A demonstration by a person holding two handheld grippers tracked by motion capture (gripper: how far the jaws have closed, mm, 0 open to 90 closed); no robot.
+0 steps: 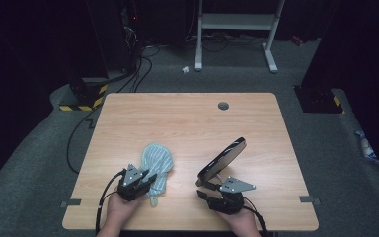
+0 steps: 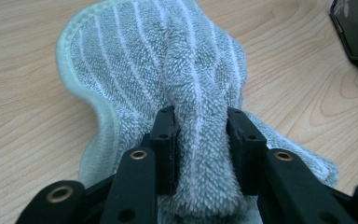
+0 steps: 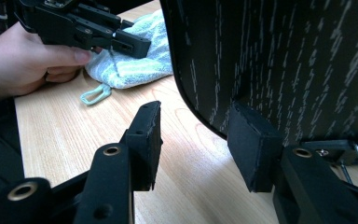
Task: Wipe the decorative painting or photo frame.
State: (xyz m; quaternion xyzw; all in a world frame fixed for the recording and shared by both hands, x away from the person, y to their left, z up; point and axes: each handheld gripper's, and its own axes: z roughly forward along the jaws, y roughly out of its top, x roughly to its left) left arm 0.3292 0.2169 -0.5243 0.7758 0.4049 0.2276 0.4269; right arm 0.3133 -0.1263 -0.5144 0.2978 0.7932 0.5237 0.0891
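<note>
- Striped green cloth (image 2: 168, 70) is pinched in a fold by the left tool (image 2: 200, 140), ready for wiping.
- Black mirror (image 1: 222, 160) stands tilted at near right on the tabletop (image 1: 187, 118); the right tool (image 3: 200, 140) is half open beside it, holding nothing.

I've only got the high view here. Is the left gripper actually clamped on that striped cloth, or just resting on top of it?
Observer: Clamped. The left gripper has a raised fold of the cloth squeezed between its pads.
Operator: And the other side?
Observer: The right gripper stands open. The dark panel has its lower edge close by one pad, and the other pad is well apart from it.
Operator: Anything loose on the cloth?
Observer: A small hanging loop lies on the table by the left hand.
</note>
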